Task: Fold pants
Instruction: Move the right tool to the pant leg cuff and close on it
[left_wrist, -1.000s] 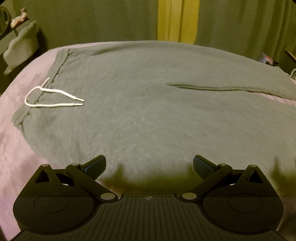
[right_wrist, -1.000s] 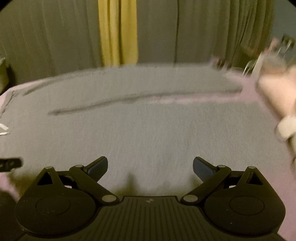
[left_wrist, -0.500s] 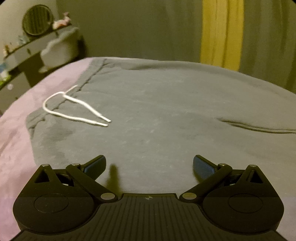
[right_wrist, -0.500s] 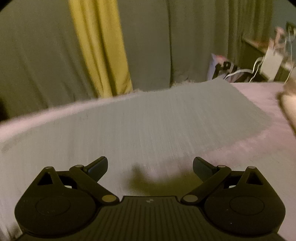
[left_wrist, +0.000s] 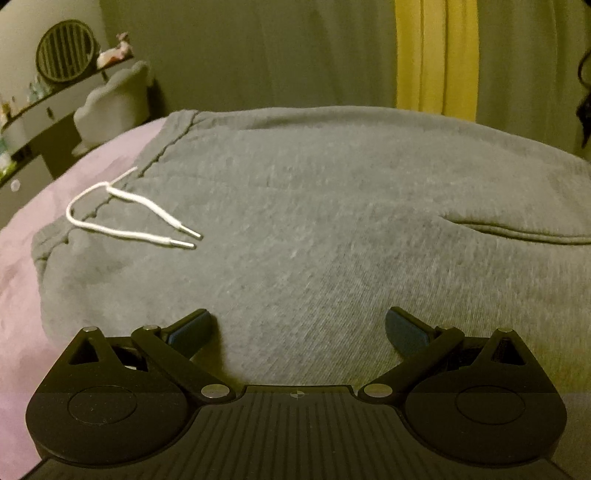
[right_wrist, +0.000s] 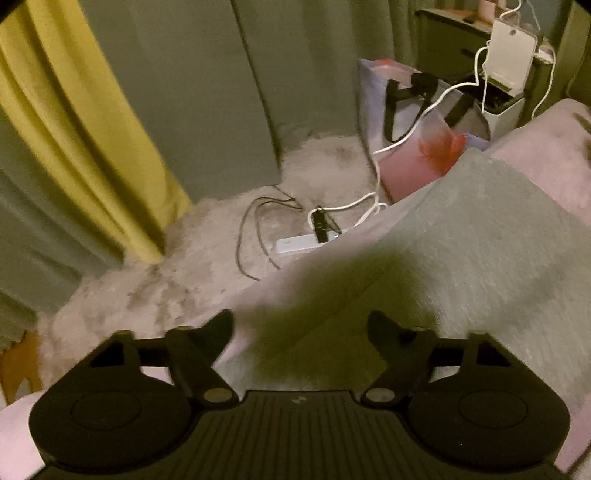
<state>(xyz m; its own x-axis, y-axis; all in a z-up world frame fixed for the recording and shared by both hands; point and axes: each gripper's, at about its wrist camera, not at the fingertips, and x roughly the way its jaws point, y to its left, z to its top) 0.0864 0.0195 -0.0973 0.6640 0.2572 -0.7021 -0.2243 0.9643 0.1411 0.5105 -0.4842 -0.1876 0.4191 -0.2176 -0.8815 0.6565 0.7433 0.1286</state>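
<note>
From the left wrist view, the grey pants (left_wrist: 314, 229) lay spread flat on the bed's pink cover (left_wrist: 33, 229), waistband toward the left and the white drawstring (left_wrist: 122, 218) loose across it. That flat lie looked deliberate, giving clean edges to fold from. The left tool (left_wrist: 297, 328) hung low over the near edge of the hip area, its jaws wide apart with nothing between them, apparently poised to pinch the cloth there. A shelf with a round fan (left_wrist: 66, 55) stood off to the far left, clear of the work.

From the right wrist view, the right tool (right_wrist: 301, 332) sat over the far end of a pant leg (right_wrist: 461, 236), near the edge of the bed, where a fluffy rug (right_wrist: 192, 266), a power strip (right_wrist: 299, 243) and a bag (right_wrist: 413, 122) showed on the floor beyond. Its jaws had just been closing yet were not together, and no cloth was pinched between them. I judged it was set there to take the hem, so both ends could be lifted as one.
</note>
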